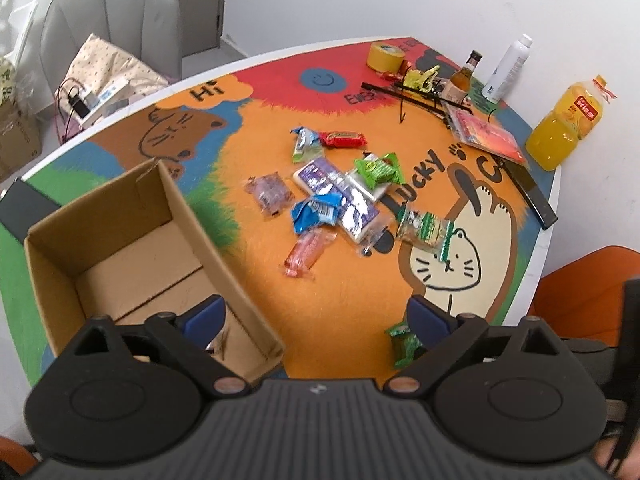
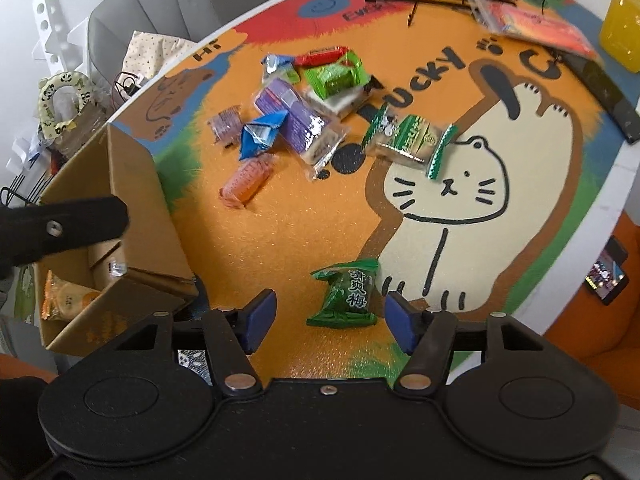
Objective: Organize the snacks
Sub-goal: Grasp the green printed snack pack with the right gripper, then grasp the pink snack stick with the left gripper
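Each camera sits just behind its own gripper, looking steeply down along the blue fingers at a round table with a cartoon cat mat (image 1: 340, 280). The left wrist view hangs above the cardboard box (image 1: 120, 248), whose near corner lies between its fingers. The right wrist view is closer in, a green plum candy packet (image 2: 346, 294) ahead between its fingers. Both share the snack pile (image 1: 332, 196) (beyond each tool), the box and the far orange juice bottle (image 1: 568, 124).

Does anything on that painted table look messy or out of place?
Yes. The snack packets lie in a loose, overlapping heap mid-table instead of in the cardboard box. One green packet sits alone near the table's front edge, between the open right tongs. Nothing looks spilled.
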Tool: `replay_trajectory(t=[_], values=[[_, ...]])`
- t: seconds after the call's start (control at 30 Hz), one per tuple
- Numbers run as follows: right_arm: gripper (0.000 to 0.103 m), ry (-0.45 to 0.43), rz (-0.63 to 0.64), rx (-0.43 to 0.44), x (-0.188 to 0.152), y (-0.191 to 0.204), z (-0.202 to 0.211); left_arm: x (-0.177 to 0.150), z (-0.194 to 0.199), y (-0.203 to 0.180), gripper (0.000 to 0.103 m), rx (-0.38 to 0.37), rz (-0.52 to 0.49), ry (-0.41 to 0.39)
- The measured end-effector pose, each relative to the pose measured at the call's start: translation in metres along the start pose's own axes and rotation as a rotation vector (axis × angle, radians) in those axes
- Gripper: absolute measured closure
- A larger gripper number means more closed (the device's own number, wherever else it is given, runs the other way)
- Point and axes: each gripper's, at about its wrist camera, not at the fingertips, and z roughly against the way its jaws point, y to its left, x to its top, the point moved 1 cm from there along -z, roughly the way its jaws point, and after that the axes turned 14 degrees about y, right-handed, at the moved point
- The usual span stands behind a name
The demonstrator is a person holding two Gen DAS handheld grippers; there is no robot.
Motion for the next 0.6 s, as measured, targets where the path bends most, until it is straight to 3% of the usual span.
replay_trajectory(t=[0.17, 0.27, 0.43, 0.6], values=[[0.052, 0.051, 0.005, 0.011, 0.01, -0.01, -0.026, 0.014, -0.01, -0.01, 0.009, 0.014, -0.024, 0.005], [0.07, 0.105, 0.023, 0.023, 0.015, -0.016, -0.043, 0.024, -0.021, -0.016, 0.015, 0.026, -0.027, 0.019], [0.074, 0.105, 0.06, 0.038, 0.025, -0.026, -0.042, 0.043, -0.043, -0.022, 0.034, 0.028, -0.002, 0.053], [0.074, 0.095, 0.073, 0.022, 0.042, -0.045, -0.031, 0.06, -0.07, -0.027, 0.041, 0.04, 0.018, 0.084]])
